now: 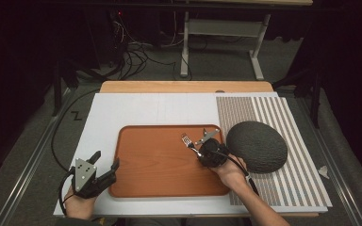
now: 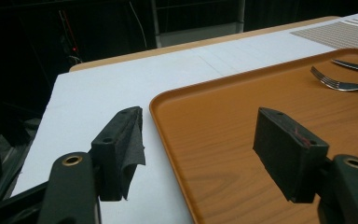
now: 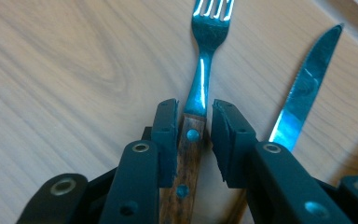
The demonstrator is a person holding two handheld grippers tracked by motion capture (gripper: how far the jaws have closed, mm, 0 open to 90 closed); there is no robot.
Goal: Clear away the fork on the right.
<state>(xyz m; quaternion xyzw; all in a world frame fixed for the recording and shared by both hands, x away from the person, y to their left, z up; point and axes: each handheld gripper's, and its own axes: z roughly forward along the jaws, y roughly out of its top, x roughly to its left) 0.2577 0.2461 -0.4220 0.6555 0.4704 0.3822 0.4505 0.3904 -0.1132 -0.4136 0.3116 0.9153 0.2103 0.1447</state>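
Note:
A fork [image 3: 208, 51] with a wooden handle lies flat on the orange-brown tray [image 1: 141, 165], tines pointing away from me. A steel knife [image 3: 303, 93] lies on the tray just right of the fork. My right gripper [image 3: 193, 109] is low over the tray with the fork's handle between its jaws; a thin gap shows beside the right pad, so it is open. In the high view this gripper [image 1: 199, 149] sits at the tray's right part, by the fork [image 1: 187, 141] and knife [image 1: 207, 135]. My left gripper [image 1: 106, 160] rests open and empty at the tray's near left corner [image 2: 177, 154].
A dark grey textured oval object [image 1: 257, 146] sits on a striped mat [image 1: 287, 117] right of the tray, close to my right hand. A white board [image 1: 136, 108] lies under the tray on a wooden table [image 1: 184, 87]. Cables and a table frame stand on the floor beyond.

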